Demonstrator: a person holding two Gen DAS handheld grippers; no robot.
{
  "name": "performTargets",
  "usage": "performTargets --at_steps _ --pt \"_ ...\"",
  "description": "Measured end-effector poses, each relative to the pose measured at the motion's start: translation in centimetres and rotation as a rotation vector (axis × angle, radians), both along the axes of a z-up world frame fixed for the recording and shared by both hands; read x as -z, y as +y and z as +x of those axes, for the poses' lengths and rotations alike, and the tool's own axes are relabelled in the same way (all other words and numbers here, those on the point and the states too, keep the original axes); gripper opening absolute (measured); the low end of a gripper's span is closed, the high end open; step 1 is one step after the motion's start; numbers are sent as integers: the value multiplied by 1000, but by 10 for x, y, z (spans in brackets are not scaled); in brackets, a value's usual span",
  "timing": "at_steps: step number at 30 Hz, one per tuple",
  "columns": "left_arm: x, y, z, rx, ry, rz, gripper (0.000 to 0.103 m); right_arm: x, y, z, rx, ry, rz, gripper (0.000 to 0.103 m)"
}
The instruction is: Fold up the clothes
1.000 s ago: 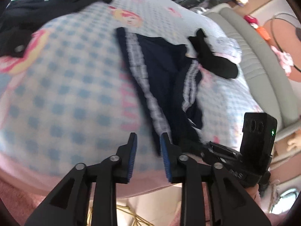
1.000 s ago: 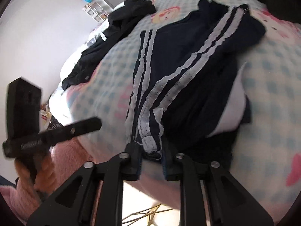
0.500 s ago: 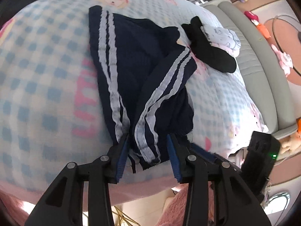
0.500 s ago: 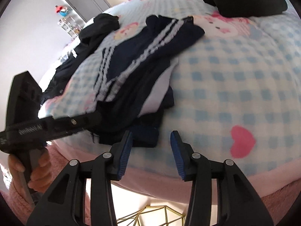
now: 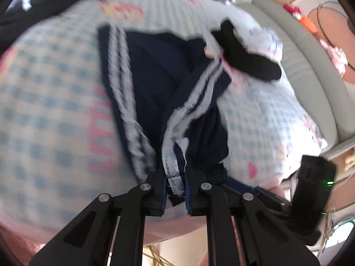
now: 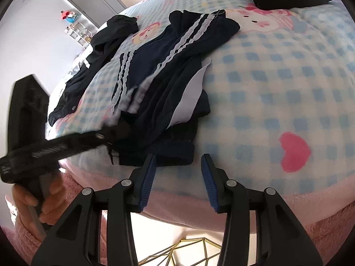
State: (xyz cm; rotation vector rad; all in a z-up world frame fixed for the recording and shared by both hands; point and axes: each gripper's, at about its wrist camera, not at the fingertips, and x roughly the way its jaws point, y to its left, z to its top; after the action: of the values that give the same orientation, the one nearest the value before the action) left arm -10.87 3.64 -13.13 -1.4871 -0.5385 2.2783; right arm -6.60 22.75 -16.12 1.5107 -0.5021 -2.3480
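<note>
In the left wrist view, the left gripper is closing its jaws on the striped hem of the navy trousers, which are lying on the checked blanket.

In the right wrist view, the right gripper is hanging open just beside the trousers' near edge, gripping nothing.

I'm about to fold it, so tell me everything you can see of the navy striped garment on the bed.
The navy striped garment is dark, thin fabric with paired white side stripes and a white inner panel. It lies crumpled and partly doubled over on the checked blanket. The left tongs are closing on its striped hem; the open right tongs hover at its near edge.
</note>
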Motion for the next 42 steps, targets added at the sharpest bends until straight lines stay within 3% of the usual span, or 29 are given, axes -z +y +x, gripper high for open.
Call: performTargets --at_steps 7,12,18,20,24,29,30,32,33,37,42 --pt "-46 -87 18 -216 103 37 12 -4 -29 -12 -63 -2 -8 44" --pt "-54 -137 37 -356 139 45 12 -2 -68 -25 -136 12 34 44" --pt "-55 -172 56 -439 144 67 12 10 -93 -31 -122 13 43 47" --pt "-58 -178 58 -433 146 89 12 19 -97 -35 -107 17 58 53" --pt "-68 -173 55 -327 164 206 13 24 -103 -38 -104 -12 52 55" --pt "-94 -154 59 -266 232 182 13 14 -105 -37 -116 -8 26 55" --pt "-91 -153 57 -272 219 170 13 15 -105 -36 -114 -2 28 51" --pt "-80 -152 53 -275 182 182 13 14 -103 -33 -95 11 48 19" --pt "-73 -152 52 -273 160 202 13 13 -100 -32 -75 9 75 13" --pt "-56 -135 55 -236 116 172 13 -7 -64 -23 48 56 93 7" --pt "-58 -109 58 -141 121 214 13 -45 -14 -4 138 154 109 7"
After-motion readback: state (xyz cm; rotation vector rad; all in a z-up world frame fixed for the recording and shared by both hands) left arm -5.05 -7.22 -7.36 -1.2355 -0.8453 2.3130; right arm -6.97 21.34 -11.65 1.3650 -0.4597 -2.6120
